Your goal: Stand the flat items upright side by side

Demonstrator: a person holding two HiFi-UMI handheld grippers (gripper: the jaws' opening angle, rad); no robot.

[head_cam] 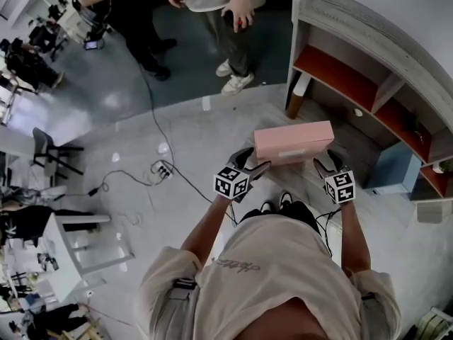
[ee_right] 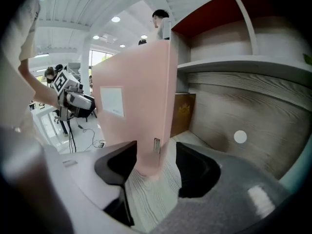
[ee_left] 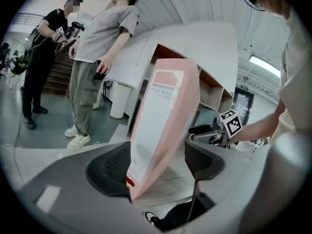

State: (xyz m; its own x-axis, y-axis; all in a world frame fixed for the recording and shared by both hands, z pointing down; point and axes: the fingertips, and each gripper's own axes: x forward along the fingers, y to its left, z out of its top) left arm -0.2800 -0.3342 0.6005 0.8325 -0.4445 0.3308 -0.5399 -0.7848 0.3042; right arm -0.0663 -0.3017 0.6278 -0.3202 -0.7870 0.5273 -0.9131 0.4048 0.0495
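Observation:
A pink file box point(head_cam: 294, 142) stands on its long edge on the wooden bottom board point(head_cam: 357, 144) of a shelf unit. My left gripper point(head_cam: 253, 167) is at its left end and my right gripper point(head_cam: 327, 165) at its right end. In the left gripper view the box point(ee_left: 163, 126) leans against the left pad, with a gap to the right pad; the left gripper point(ee_left: 156, 167) is open. The right gripper view shows the box point(ee_right: 136, 96) close beside the left pad and clear of the right one; the right gripper point(ee_right: 156, 168) is open.
The shelf unit point(head_cam: 368, 69) has red-backed compartments above the board. A brown box point(ee_right: 183, 113) stands at the back of the bottom shelf, a blue box point(head_cam: 396, 168) to the right. Two people point(head_cam: 226, 20) stand beyond, and cables point(head_cam: 163, 168) lie on the floor.

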